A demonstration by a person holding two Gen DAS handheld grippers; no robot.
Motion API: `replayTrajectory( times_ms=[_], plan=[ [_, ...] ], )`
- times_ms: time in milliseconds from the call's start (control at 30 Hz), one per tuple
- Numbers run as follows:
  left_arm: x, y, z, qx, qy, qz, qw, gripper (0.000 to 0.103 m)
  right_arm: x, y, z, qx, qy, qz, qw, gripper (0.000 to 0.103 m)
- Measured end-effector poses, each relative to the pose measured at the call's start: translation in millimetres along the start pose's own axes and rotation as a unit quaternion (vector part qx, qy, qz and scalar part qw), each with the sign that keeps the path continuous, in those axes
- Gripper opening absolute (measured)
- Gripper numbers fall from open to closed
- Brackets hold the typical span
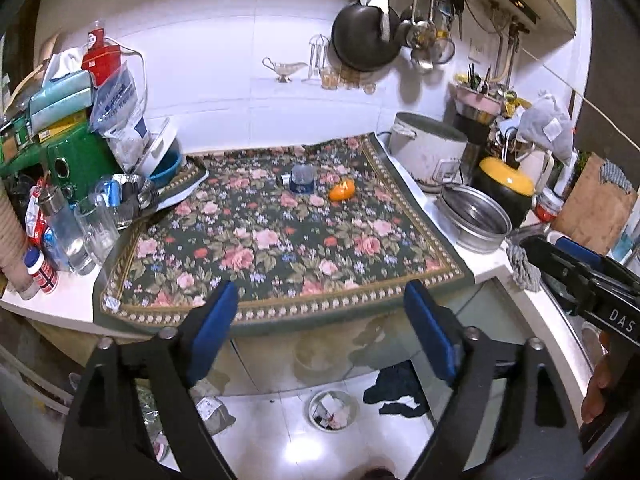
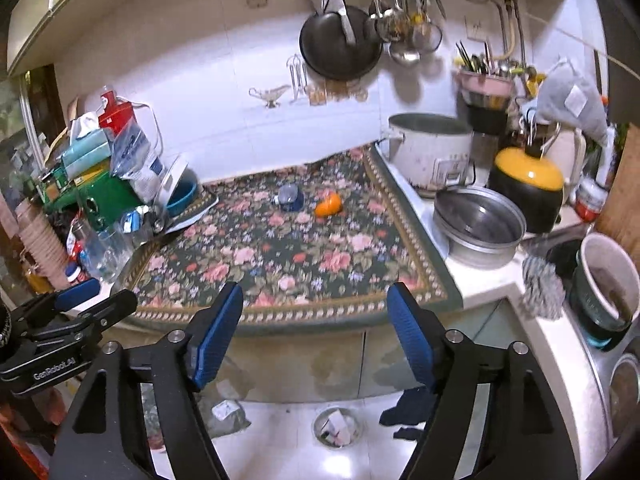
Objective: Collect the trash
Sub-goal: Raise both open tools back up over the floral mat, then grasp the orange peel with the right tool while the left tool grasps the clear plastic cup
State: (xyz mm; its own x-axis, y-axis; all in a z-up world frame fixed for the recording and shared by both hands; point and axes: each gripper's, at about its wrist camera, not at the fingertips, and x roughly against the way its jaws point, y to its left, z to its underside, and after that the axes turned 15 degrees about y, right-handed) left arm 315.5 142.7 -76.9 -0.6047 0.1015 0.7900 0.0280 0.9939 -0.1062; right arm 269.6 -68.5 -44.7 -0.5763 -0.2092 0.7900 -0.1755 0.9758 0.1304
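An orange peel-like scrap (image 1: 342, 190) (image 2: 328, 205) lies far back on the floral mat (image 1: 280, 248) (image 2: 288, 256). A small clear and blue container (image 1: 302, 178) (image 2: 290, 197) rests just left of it. Below the counter, a small round trash bin (image 1: 332, 410) (image 2: 338, 426) holding paper scraps stands on the white floor. My left gripper (image 1: 322, 320) hangs open over the mat's front edge with nothing between its blue pads. My right gripper (image 2: 314, 332) is open and empty too, level with the counter front. Each gripper shows at the edge of the other's view.
Glasses, bottles and boxes (image 1: 80, 168) crowd the counter's left end. A rice cooker (image 1: 428, 148), a steel basin (image 1: 474, 216) and a yellow-lidded pot (image 2: 528, 184) stand at the right, next to a sink with a bowl (image 2: 608, 276). A dark cloth (image 1: 396, 392) and a crumpled bag (image 1: 212, 408) lie on the floor.
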Motion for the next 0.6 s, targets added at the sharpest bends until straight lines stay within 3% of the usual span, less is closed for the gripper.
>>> replayTrajectory(
  times_ms=[367, 600],
  plan=[
    [-48.8, -11.3, -67.4, 0.023, -0.013, -0.033, 0.9991, 0.088, -37.7, -25.2, -50.9, 0.007, -0.009, -0.013, 1.000, 0.072],
    [-96.2, -26.5, -133.3, 0.052, -0.004, -0.061, 0.9968, 0.088, -87.0, -58.6, -114.9, 0.035, 0.024, -0.056, 0.998, 0.072]
  ],
)
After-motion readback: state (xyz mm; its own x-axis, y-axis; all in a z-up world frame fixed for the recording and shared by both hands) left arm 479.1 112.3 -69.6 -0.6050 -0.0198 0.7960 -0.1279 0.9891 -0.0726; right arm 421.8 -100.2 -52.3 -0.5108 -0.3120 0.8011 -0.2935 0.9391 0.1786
